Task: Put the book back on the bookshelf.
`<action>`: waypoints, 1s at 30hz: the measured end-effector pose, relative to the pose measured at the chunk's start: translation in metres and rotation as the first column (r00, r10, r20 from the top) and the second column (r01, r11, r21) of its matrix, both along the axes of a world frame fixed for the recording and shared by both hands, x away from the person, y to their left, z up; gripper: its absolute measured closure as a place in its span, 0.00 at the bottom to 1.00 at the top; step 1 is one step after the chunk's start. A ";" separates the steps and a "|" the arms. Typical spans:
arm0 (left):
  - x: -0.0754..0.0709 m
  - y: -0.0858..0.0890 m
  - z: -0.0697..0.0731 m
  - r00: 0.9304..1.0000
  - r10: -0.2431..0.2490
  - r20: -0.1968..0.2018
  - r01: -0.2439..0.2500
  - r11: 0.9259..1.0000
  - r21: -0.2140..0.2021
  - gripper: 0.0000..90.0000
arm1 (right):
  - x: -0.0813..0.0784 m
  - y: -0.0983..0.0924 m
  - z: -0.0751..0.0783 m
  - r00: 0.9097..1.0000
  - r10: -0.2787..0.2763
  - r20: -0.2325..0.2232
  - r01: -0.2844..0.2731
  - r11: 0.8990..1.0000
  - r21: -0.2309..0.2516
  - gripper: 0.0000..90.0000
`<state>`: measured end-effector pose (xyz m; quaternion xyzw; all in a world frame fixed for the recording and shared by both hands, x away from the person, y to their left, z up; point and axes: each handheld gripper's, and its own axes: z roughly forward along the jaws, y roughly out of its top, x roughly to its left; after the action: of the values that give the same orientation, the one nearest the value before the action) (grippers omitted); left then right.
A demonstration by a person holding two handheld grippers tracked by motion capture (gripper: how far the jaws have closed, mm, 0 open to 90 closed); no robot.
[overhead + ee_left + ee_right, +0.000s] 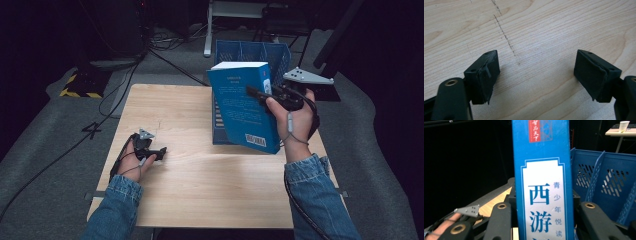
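While clamped in the right hand-held gripper [260, 95], the blue book [242, 107] tilts.

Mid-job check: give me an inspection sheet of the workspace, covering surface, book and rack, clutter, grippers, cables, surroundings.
Surface: wooden table, faint scuff line near the left gripper.
Job's things: blue book held off the table, tilted, in front of the blue file rack at the far edge.
Clutter: nothing seen.
Grippers: right gripper shut on the book's spine side; left gripper open, holding nothing, low over the table.
Cables: black cables run across the floor to the left.
Surroundings: dark room, grey floor, a paper cup on a distant table.
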<state>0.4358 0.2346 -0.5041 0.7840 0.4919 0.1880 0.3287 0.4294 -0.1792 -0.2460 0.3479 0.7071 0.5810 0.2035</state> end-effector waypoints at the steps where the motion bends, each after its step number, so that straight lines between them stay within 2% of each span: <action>1: 0.000 0.000 0.000 1.000 0.001 0.000 -0.001 1.000 -0.002 0.23 | 0.003 0.001 0.001 1.000 0.000 0.000 0.000 1.000 0.002 0.69; 5: 0.002 0.000 0.000 1.000 0.005 -0.002 -0.005 1.000 -0.013 0.24 | 0.020 0.006 0.004 1.000 0.000 -0.002 0.000 1.000 0.009 0.69; 13: 0.002 0.001 0.000 1.000 0.009 -0.005 -0.009 1.000 -0.028 0.24 | 0.044 0.006 0.007 1.000 0.000 0.002 0.000 1.000 0.019 0.69; 17: 0.002 0.001 0.000 1.000 0.010 -0.007 -0.010 0.999 -0.034 0.24 | 0.058 0.001 0.009 1.000 0.008 -0.019 -0.007 0.999 0.051 0.69; 21: 0.004 -0.001 0.000 1.000 0.006 -0.006 -0.006 1.000 -0.022 0.24 | 0.069 0.000 0.013 1.000 0.003 -0.012 -0.002 0.998 0.063 0.69; 26: 0.006 -0.003 0.000 1.000 -0.002 0.001 0.002 1.000 -0.002 0.24 | 0.086 0.000 0.012 0.999 -0.022 -0.026 0.024 0.995 0.094 0.69; 28: 0.006 -0.003 0.000 1.000 0.001 0.001 -0.001 1.000 -0.004 0.24 | 0.096 0.001 0.010 0.999 -0.039 -0.037 0.042 0.994 0.097 0.69; 30: 0.006 -0.002 0.000 1.000 0.000 -0.001 0.000 1.000 -0.009 0.25 | 0.098 0.002 0.010 0.998 -0.044 -0.037 0.048 0.994 0.094 0.69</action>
<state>0.4422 0.2323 -0.5038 0.7826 0.4930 0.1853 0.3318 0.5275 -0.1776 -0.2362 0.3834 0.6740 0.6029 0.1879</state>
